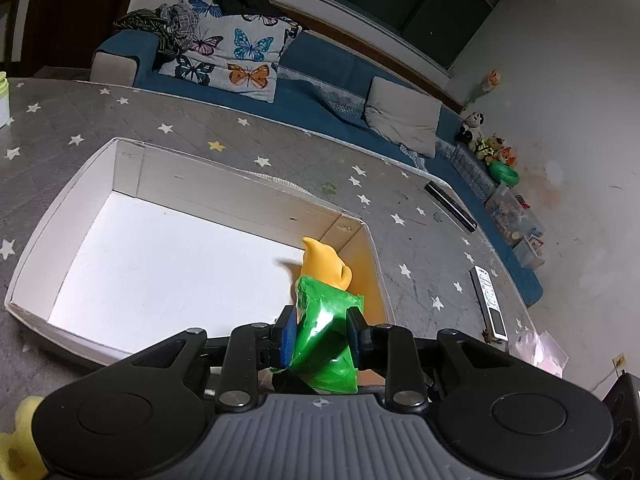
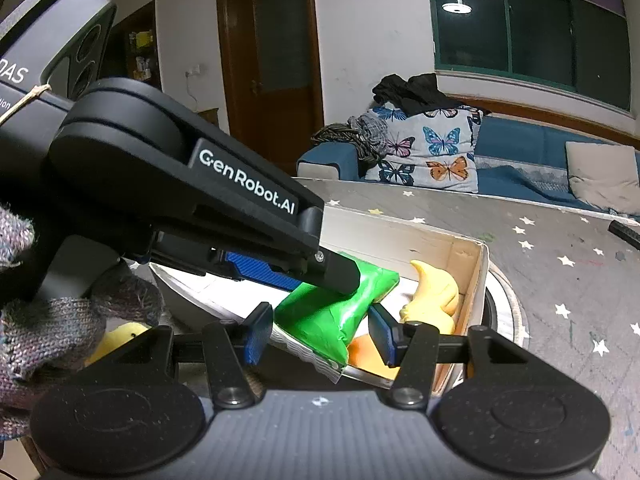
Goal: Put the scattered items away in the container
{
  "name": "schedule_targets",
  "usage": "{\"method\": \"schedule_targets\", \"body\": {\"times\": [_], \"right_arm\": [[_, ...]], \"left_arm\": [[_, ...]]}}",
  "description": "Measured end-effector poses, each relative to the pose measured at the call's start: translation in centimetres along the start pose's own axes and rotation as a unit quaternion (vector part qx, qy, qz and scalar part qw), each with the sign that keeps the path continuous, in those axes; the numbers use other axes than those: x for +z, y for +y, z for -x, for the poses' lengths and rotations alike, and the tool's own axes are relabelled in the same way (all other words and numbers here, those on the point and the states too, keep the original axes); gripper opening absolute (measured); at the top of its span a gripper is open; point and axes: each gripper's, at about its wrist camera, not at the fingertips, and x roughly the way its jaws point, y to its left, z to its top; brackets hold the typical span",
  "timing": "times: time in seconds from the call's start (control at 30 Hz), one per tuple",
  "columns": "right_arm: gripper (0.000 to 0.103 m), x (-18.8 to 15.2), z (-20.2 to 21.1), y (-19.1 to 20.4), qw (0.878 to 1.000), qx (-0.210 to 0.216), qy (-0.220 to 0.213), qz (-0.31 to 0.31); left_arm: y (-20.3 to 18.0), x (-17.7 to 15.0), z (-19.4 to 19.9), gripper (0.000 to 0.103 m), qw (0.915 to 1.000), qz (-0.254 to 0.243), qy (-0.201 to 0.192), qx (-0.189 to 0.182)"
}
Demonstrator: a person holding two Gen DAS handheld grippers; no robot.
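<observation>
Left tongs (image 1: 322,330) clamp the green packet (image 1: 326,336) at lower centre, over the white box (image 1: 132,168); a yellow toy (image 1: 324,260) already lies inside. Right tongs (image 2: 318,334) straddle the packet, jaws parted. Carrying step; next, seemingly, release into the box.

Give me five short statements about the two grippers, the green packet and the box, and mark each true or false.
1. The left gripper is shut on the green packet. True.
2. The white cardboard box is packed full. False: only a yellow toy lies in one corner; most of the floor is bare.
3. The right gripper pinches the packet tightly. False: its blue pads stand apart on either side.
4. A white remote control lies on the star-patterned cloth outside the box. True.
5. The packet lies flat on the box floor. False: it is held above it.
</observation>
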Motion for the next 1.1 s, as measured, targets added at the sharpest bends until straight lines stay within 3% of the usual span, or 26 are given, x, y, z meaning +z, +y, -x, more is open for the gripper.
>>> {"method": "schedule_targets", "body": {"times": [1.1], "right_arm": [[0.053,-0.8,-2.5,-2.5,0.999,0.000,0.032,-0.027]], "left_arm": [[1.4,0.6,-3.7,0.028,0.9992,0.020,0.036,0.001]]}}
